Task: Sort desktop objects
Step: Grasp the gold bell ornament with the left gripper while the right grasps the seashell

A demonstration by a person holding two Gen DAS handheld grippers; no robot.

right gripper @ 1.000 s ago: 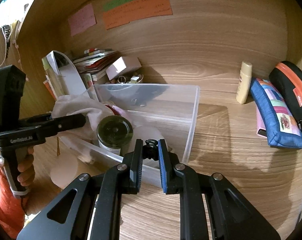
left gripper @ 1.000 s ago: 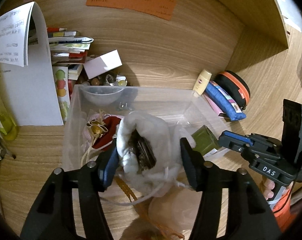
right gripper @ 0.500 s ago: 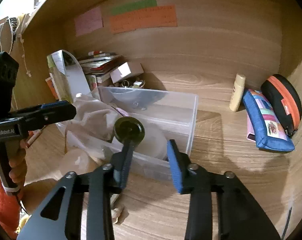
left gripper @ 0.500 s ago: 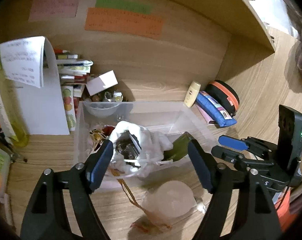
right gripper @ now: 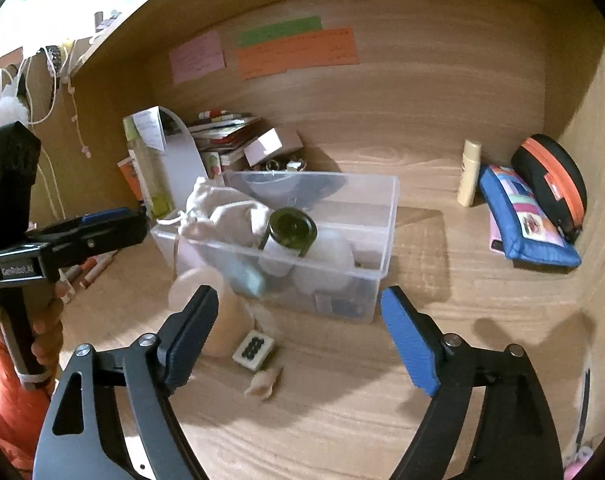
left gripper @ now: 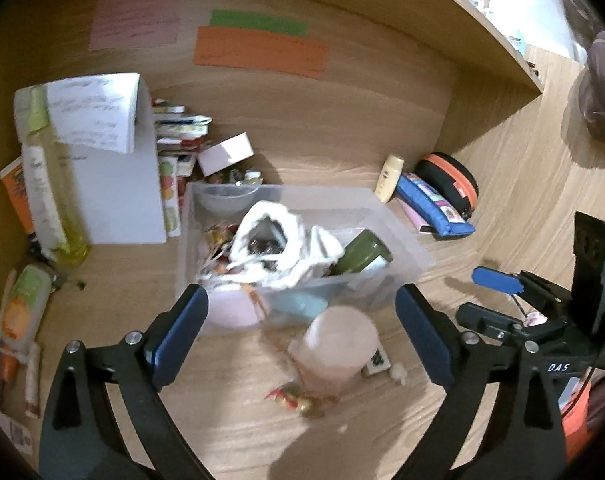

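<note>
A clear plastic bin (left gripper: 406, 248) (right gripper: 386, 216) stands on the desk. In it lie a white drawstring pouch (left gripper: 278, 236) (right gripper: 222, 216) and a dark green jar (left gripper: 362, 254) (right gripper: 290, 232), tilted. My left gripper (left gripper: 302, 332) is open and empty, held back above the desk in front of the bin. My right gripper (right gripper: 298, 332) is open and empty, also in front of the bin. A pale pink round object (left gripper: 338, 344) (right gripper: 206, 304), a mahjong tile (right gripper: 254, 350) and a small shell (right gripper: 264, 382) lie on the desk before the bin.
Books and a white box (left gripper: 226, 154) are stacked at the back left, with a curled paper (left gripper: 102, 120) and a yellow bottle (left gripper: 46, 200). A cream tube (right gripper: 470, 172), blue pouch (right gripper: 522, 216) and black-orange case (right gripper: 550, 180) lie at right. Sticky notes hang on the back wall.
Both grippers have opened wide and pulled back from the bin. The left one let go of the white pouch and the right one let go of the green jar; both now lie in the bin.
</note>
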